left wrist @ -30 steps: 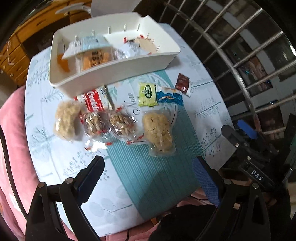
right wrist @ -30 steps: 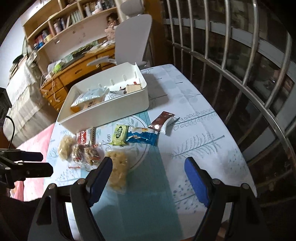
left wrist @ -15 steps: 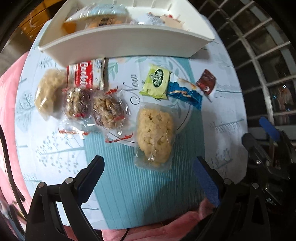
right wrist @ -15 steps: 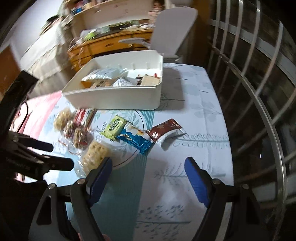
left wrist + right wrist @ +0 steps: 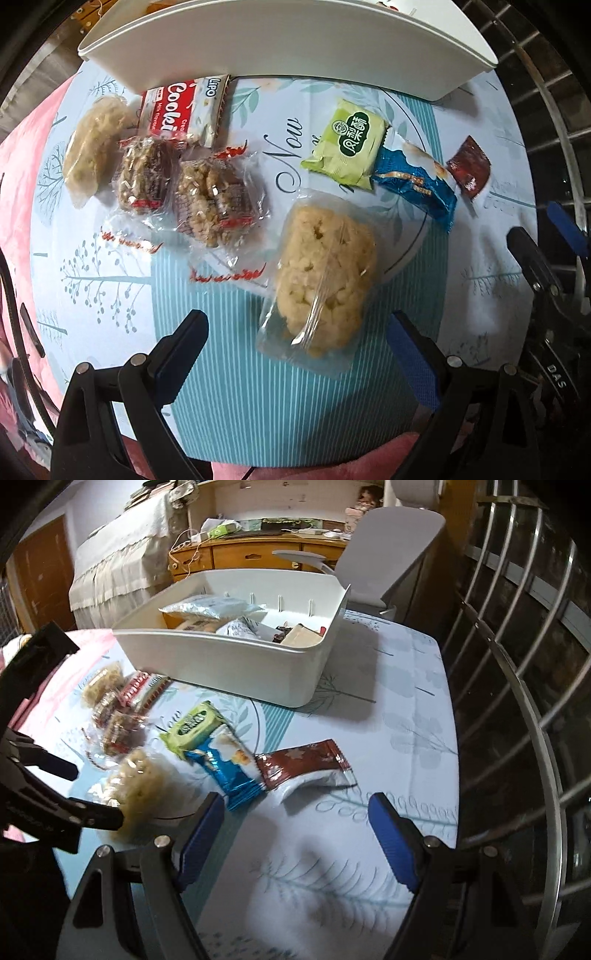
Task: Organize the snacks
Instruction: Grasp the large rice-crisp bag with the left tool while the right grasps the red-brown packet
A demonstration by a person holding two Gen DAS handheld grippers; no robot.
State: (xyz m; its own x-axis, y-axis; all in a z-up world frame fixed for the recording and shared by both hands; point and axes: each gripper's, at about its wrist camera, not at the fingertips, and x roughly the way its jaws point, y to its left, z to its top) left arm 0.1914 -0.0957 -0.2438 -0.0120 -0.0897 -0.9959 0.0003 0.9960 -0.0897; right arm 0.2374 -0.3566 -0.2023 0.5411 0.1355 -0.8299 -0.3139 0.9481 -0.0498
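Snack packets lie loose on the desk [image 5: 480,243], which carries a pale cloth printed with trees. In the left wrist view, a clear-wrapped pale puffed cake [image 5: 325,280] sits near centre, just ahead of the left gripper [image 5: 297,338], whose blue-padded jaws stand wide apart with nothing between them. At about 10 o'clock from that cake lie two red-trimmed clear packs of brown clusters [image 5: 212,201], touching each other; further out at 10 o'clock, a second pale cake [image 5: 94,147] and a red-and-white cookie pack [image 5: 184,110]. At 1 o'clock lie a green packet [image 5: 349,146], a blue packet [image 5: 417,184] partly overlapping it, and a dark red sachet [image 5: 469,168]. The white bin [image 5: 288,40] spans the 12 o'clock edge of the cluster (the cookie pack's far end tucks under its wall).

In the right wrist view, the right gripper [image 5: 297,830] hovers over bare cloth, jaws apart and empty, with the red sachet just beyond at 12 o'clock. The bin already contains several packets, including a silver pouch [image 5: 210,607]. A white chair [image 5: 399,561] stands beyond the desk.
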